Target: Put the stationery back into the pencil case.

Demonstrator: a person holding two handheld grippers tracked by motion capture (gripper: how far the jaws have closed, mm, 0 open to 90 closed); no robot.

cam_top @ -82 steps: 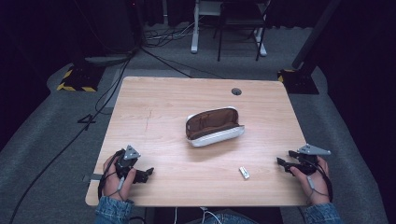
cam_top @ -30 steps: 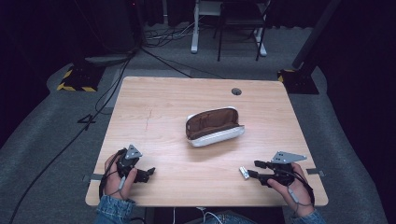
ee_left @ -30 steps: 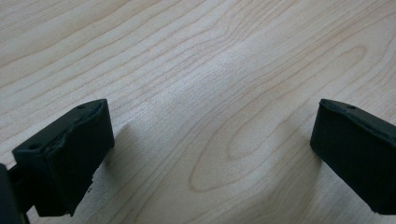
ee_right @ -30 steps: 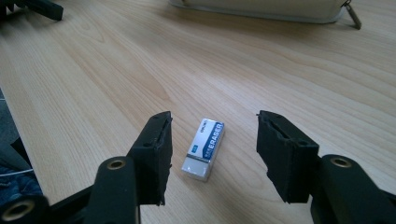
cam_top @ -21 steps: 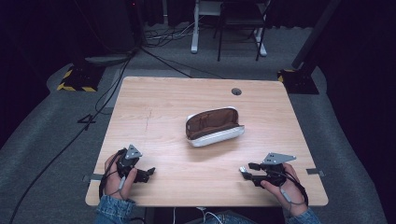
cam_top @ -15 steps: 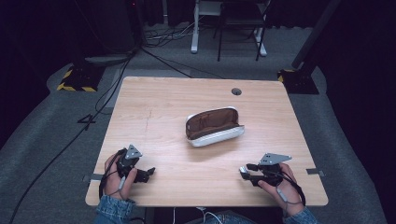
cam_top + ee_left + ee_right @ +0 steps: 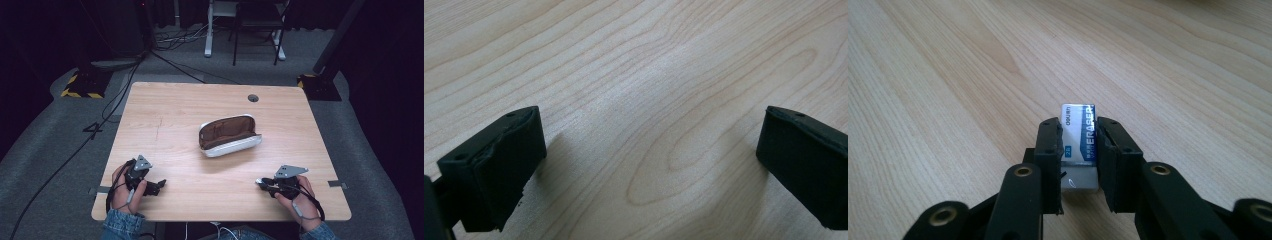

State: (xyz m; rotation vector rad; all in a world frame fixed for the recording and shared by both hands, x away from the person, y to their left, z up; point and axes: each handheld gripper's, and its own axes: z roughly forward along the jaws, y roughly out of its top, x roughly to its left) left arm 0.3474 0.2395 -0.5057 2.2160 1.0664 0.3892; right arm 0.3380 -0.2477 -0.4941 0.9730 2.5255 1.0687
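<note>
1. Since the earliest frame, we see the right gripper (image 7: 264, 183) carried leftward along the table's near edge to the eraser (image 7: 259, 182), which lay alone there before; the left gripper (image 7: 156, 186) and the case have kept their places.
2. We find the right gripper's jaws closed on the eraser (image 7: 1079, 134) in the right gripper view — its blue-and-white sleeve, printed "ERASER", juts forward between them, its white end toward the camera.
3. We see the eraser resting low on the wooden table (image 7: 170, 125), near the front edge on the right side.
4. We see the left gripper's jaws spread wide in the left gripper view, bare wood (image 7: 649, 100) between them and nothing held.
5. We note the left hand (image 7: 122, 192) at the table's near-left corner, the right hand (image 7: 295, 197) at the near right — well apart.
6. We see an open glasses case (image 7: 230, 135) lying mid-table, brown lining up, white shell beneath.
</note>
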